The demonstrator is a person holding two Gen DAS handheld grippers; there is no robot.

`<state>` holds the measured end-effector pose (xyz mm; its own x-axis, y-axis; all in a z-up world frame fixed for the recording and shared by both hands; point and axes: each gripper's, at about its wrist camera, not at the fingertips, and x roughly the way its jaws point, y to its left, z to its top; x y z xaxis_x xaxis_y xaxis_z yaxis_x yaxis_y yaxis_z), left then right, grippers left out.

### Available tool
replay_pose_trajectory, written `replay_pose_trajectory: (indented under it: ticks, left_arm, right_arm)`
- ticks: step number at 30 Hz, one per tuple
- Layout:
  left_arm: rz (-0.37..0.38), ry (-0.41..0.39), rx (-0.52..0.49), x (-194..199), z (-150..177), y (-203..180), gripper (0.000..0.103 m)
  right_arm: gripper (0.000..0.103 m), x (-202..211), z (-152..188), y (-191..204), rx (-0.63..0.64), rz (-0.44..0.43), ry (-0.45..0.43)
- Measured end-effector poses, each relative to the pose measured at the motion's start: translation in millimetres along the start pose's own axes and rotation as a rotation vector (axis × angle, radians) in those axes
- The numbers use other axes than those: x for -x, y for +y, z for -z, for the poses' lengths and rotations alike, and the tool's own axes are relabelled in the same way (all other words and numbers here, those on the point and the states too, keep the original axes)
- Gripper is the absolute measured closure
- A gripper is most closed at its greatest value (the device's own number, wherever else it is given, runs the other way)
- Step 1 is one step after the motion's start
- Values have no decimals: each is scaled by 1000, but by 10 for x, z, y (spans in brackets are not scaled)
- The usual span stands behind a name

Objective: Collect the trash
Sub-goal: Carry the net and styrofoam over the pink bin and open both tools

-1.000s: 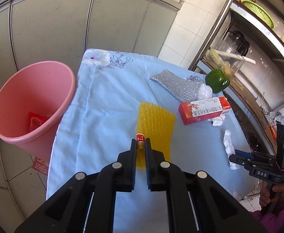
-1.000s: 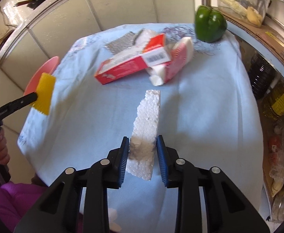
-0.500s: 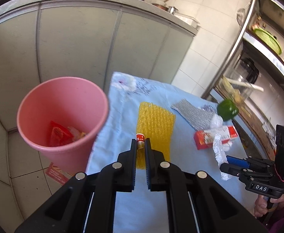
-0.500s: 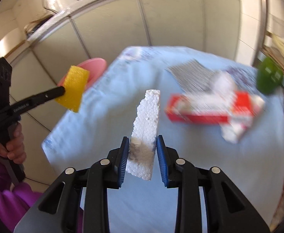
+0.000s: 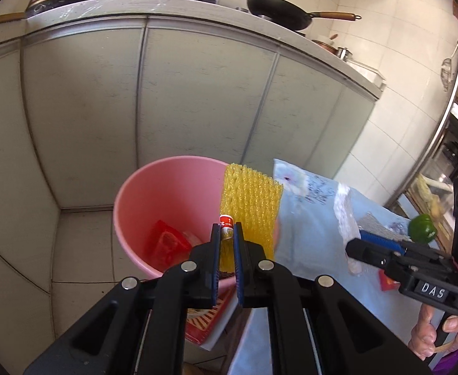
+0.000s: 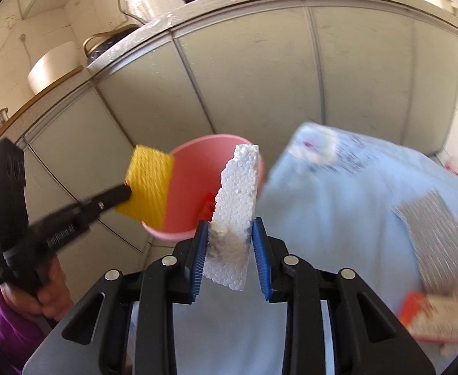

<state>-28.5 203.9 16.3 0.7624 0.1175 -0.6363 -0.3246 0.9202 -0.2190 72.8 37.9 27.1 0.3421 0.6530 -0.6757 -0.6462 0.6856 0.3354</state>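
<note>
Left gripper [image 5: 227,240] clamps yellow foam net [image 5: 250,200], right gripper [image 6: 231,243] clamps styrofoam strip [image 6: 236,206]; both near pink bin [image 5: 153,184] holding red wrapper [image 5: 166,243]; red box [image 6: 432,318] left on table

Both cams ride the grippers, looking fwd along the fingers toward the cabinets. Both views, close in, share the pink bucket [image 5: 166,193] [image 6: 191,187] & the blue-clothed table [image 5: 316,234] [image 6: 338,187].
</note>
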Motion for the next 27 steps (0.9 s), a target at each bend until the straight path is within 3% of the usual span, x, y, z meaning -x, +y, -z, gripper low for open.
replay_pose_trajectory:
  ticks: [5, 14, 27]
  left_arm:
    - [-48, 2, 13, -115, -34, 111, 96]
    - [-98, 61, 40, -441, -9, 285, 96]
    - [-135, 111, 68, -662, 14, 368, 92]
  right_arm:
    - [73, -362, -241, 194, 49, -17, 14]
    - [73, -862, -276, 217, 57, -6, 87]
    - [71, -1201, -257, 209, 48, 16, 170]
